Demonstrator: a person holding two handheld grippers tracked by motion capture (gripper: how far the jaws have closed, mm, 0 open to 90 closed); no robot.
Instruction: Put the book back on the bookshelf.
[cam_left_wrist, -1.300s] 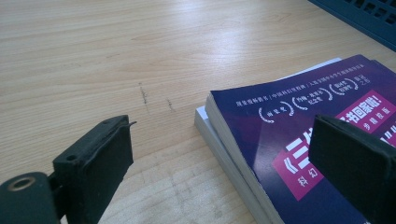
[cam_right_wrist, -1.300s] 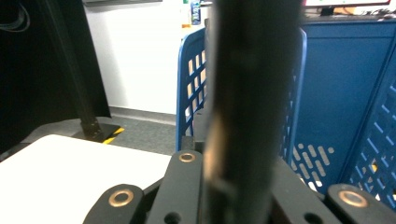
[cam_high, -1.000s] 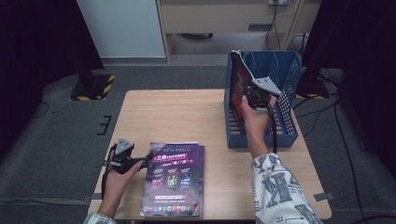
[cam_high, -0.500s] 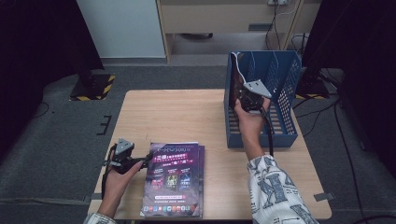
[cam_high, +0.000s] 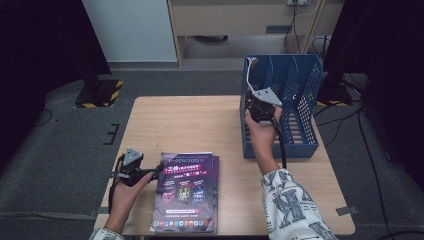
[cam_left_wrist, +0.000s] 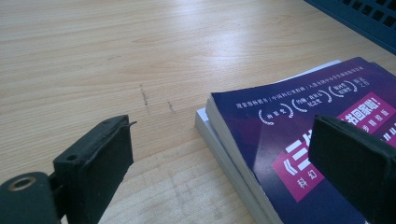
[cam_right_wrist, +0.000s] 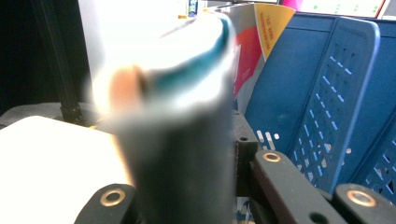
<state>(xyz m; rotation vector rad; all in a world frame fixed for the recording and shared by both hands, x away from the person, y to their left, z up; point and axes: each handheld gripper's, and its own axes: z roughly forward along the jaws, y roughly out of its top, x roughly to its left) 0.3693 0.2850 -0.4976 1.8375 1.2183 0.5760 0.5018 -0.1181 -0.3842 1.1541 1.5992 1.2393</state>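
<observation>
Lying under open left gripper (cam_left_wrist: 224, 163), books (cam_left_wrist: 299, 154)

Setting: office or lab recording room, indoor.
- Floor: grey carpet (cam_high: 65, 150) throughout.
- Table (cam_high: 190, 120): light wood-grain top, plain, standing free in the middle of the room.
- Blue perforated file rack (cam_high: 295, 100): office desk organiser with upright dividers, on the table's far right part.
- Books (cam_high: 187, 192): a small stack with purple covers, on the near part of the table.
- Cabinet (cam_high: 240, 20): light wood, at the back wall, beside a white panel (cam_high: 130, 30).
- Black stand foot with yellow-black hazard tape (cam_high: 97, 92): on the floor at left.
- Cables (cam_high: 370, 150): trailing loose over the carpet at right.
- Dark curtains or screens close off both sides.
</observation>
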